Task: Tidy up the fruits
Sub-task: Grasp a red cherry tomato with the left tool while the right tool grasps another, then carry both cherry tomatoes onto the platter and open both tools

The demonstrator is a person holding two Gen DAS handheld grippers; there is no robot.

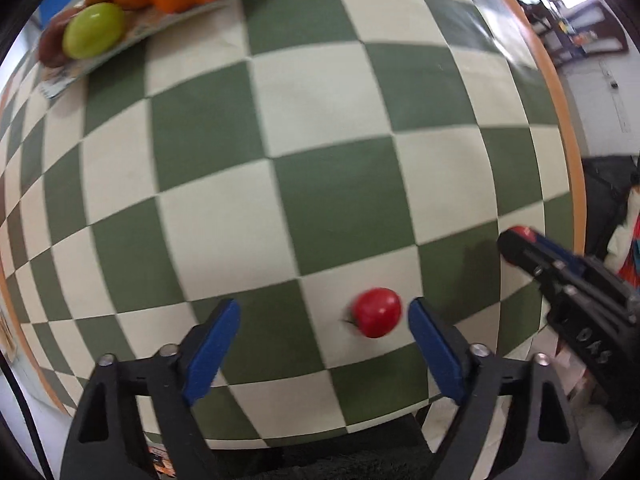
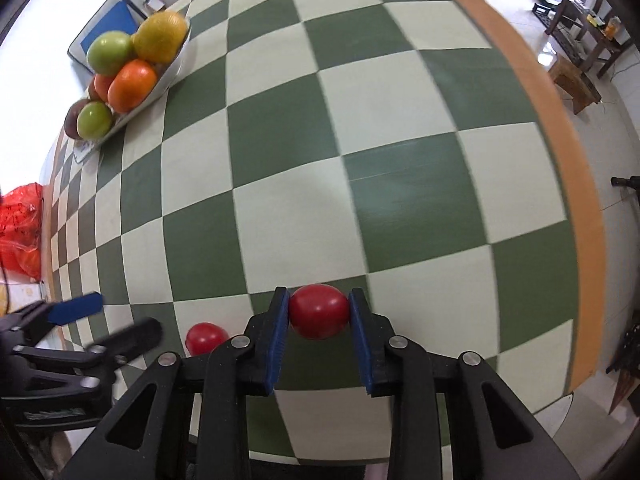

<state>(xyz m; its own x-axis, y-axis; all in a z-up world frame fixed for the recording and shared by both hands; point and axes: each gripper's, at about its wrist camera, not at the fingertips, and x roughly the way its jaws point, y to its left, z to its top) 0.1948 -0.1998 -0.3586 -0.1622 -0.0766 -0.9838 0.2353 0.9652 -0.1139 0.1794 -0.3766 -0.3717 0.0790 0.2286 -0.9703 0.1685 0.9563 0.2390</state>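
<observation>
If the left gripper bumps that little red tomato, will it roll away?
Probably. The tomato looks round and smooth, and it sits loose on the flat tablecloth, so a nudge could send it rolling. It lies close to one pad of the open left gripper, so that pad may push it first. It looks glossy, maybe slippery.
</observation>
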